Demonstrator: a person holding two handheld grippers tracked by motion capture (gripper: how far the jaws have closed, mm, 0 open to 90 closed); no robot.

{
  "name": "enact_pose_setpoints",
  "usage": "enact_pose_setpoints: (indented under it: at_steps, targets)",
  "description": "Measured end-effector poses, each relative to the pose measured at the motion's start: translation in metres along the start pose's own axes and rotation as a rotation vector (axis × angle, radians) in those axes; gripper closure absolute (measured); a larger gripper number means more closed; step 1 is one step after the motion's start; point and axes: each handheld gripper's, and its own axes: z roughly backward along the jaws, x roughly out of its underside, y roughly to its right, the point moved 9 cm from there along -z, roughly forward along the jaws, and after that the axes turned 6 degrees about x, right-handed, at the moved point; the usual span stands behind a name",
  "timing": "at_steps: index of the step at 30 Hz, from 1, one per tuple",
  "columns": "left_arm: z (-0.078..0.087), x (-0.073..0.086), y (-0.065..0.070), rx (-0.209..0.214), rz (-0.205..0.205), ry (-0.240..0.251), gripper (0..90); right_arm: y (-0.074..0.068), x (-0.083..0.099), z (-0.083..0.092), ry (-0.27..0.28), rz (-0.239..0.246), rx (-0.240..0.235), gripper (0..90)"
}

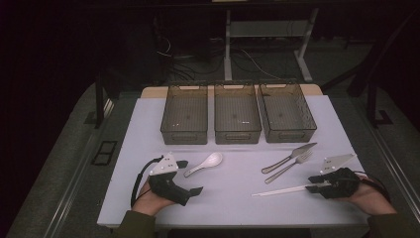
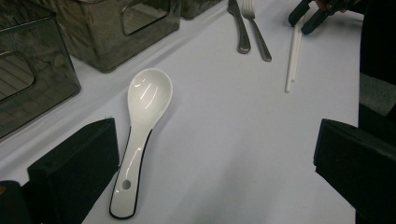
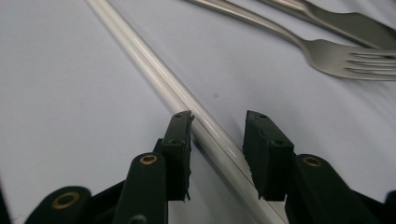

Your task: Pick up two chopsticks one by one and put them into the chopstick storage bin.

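While chopsticks [image 3: 187, 105] sit between the right claw [image 3: 218, 135], three bins [image 1: 236, 119] stand empty.

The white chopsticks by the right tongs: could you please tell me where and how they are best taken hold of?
Grip the chopsticks near their thick end, where the right tongs already straddle them. They lie flat and side by side on the table, so come from above with one jaw on each long side and close across both. The jaws are not yet pressing them.

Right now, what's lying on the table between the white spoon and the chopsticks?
Nothing: in the high view, the stretch of table between the white spoon and the chopsticks is bare; the left gripper view agrees.
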Motion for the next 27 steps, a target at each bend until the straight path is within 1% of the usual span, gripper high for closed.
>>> enact_pose_setpoints:
  at_steps: [4, 5, 6, 7, 11, 12, 17, 18, 19, 21, 23, 24, 25, 27]
  targets:
    - [0.000, 0.000, 0.000, 0.001, -0.002, -0.001, 0.0, -0.001, 0.000, 0.000, -0.005, 0.005, 0.007, 63.5]
    - [0.000, 0.000, 0.000, 0.002, -0.001, -0.001, 0.0, -0.003, 0.000, 0.001, -0.011, 0.009, -0.005, 64.9]
    - [0.000, 0.000, 0.001, 0.002, -0.001, -0.001, 0.0, -0.004, 0.000, 0.002, -0.003, 0.011, -0.016, 66.7]
    - [0.000, 0.000, 0.001, 0.002, -0.001, -0.001, 0.0, -0.007, -0.001, 0.003, -0.001, 0.006, -0.039, 68.7]
    - [0.000, 0.000, 0.001, 0.002, -0.001, -0.002, 0.0, -0.009, 0.000, 0.004, 0.001, 0.016, -0.035, 68.9]
    - [0.000, 0.000, 0.001, 0.002, -0.001, -0.002, 0.0, -0.010, 0.000, 0.004, -0.005, 0.026, -0.035, 68.9]
    - [-0.001, 0.000, 0.001, 0.005, -0.001, -0.003, 0.0, -0.011, 0.000, 0.004, -0.002, 0.044, -0.035, 68.6]
    - [0.000, 0.000, 0.001, 0.005, -0.001, -0.002, 0.0, -0.011, 0.000, 0.004, -0.002, 0.042, -0.038, 68.2]
    - [0.000, 0.000, 0.001, 0.005, -0.001, -0.003, 0.0, -0.011, -0.001, 0.004, 0.009, 0.046, -0.043, 65.6]
    - [0.000, 0.000, 0.001, 0.004, -0.001, -0.003, 0.0, -0.014, -0.008, 0.007, 0.042, 0.041, -0.058, 63.9]
    - [0.000, 0.000, 0.001, 0.004, 0.000, -0.001, 0.0, -0.019, -0.017, 0.009, 0.071, 0.059, -0.068, 63.6]
    - [0.000, 0.000, 0.001, 0.004, 0.000, -0.001, 0.0, -0.019, -0.017, 0.009, 0.071, 0.059, -0.068, 63.6]
    - [-0.001, 0.000, 0.001, 0.005, -0.001, -0.003, 0.0, -0.027, -0.027, 0.008, 0.094, 0.080, -0.090, 63.8]
    - [-0.001, 0.000, 0.001, 0.005, -0.002, -0.007, 0.0, -0.035, -0.037, 0.004, 0.106, 0.114, -0.111, 64.6]
